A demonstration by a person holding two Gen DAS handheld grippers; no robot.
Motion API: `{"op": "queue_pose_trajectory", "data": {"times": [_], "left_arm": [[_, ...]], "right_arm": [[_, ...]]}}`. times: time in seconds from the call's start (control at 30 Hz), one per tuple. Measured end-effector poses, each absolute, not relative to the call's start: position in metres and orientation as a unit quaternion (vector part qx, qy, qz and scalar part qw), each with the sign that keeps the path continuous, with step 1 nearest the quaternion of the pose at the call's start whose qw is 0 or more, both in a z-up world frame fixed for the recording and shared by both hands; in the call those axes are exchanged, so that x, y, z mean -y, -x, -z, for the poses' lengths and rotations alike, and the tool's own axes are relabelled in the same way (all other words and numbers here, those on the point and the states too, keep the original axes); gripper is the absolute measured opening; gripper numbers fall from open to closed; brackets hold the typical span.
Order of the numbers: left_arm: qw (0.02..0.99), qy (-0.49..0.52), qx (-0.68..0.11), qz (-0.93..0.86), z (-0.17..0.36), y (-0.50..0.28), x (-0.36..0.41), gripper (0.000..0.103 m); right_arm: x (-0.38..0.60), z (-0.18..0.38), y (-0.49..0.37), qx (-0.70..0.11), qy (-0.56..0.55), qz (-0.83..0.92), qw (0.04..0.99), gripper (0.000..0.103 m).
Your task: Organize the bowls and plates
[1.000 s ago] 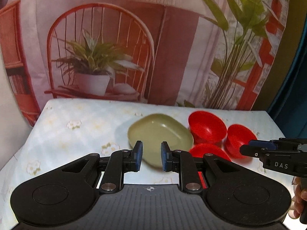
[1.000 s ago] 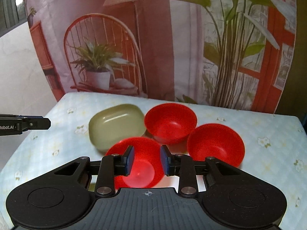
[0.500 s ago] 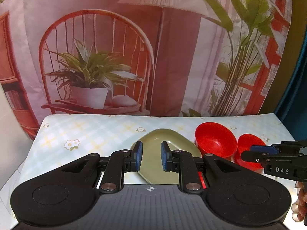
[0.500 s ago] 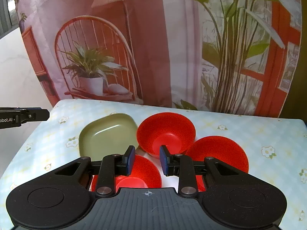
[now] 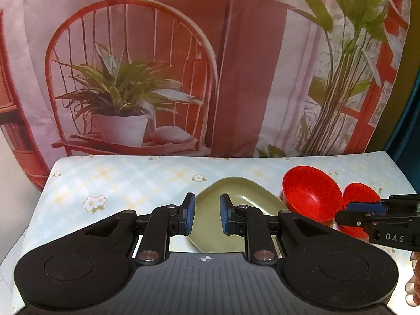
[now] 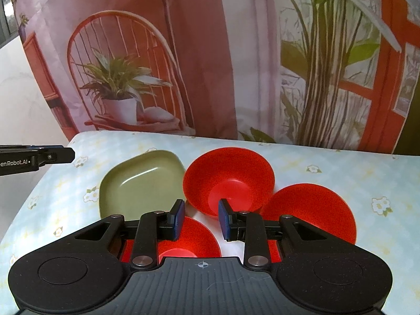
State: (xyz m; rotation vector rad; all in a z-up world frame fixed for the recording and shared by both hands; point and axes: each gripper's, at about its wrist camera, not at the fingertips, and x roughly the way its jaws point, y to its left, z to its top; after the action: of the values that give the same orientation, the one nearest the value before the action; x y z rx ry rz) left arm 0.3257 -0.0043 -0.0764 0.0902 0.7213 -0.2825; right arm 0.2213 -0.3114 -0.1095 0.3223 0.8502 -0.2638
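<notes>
An olive green square plate (image 6: 141, 181) lies on the table, left of three red bowls: a far one (image 6: 228, 178), a right one (image 6: 309, 212) and a near one (image 6: 189, 239) partly under my right gripper. My right gripper (image 6: 200, 220) is open and empty above the near bowl. My left gripper (image 5: 206, 216) is open and empty above the green plate (image 5: 236, 210). The left wrist view shows two red bowls (image 5: 309, 197) (image 5: 359, 197) and the right gripper's tip (image 5: 367, 215).
The table has a pale blue checked cloth with flowers (image 5: 126, 183). A printed backdrop of a chair and plants (image 5: 131, 78) hangs behind it. The left gripper's tip (image 6: 39, 157) shows at the left edge of the right wrist view.
Both grippers have drawn back and tilted up. The plate and bowls now sit lower in both views. Neither jaw has opened or shut. No dish has moved.
</notes>
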Motion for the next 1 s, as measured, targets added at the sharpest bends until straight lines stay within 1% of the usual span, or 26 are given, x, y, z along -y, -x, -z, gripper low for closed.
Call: {"op": "queue_pose_trajectory", "data": {"times": [0.63,1.0], "left_arm": [[0.916,-0.028,-0.375,0.14,0.101,-0.357,-0.019,0.021],[0.906,-0.023,-0.393,0.152,0.126,-0.376,-0.016,0.022]], "right_arm": [[0.298,0.126,-0.258,-0.431,-0.146,0.103,0.884,0.027],[0.296,0.136,-0.273,-0.444,-0.149,0.093,0.879,0.027]]}}
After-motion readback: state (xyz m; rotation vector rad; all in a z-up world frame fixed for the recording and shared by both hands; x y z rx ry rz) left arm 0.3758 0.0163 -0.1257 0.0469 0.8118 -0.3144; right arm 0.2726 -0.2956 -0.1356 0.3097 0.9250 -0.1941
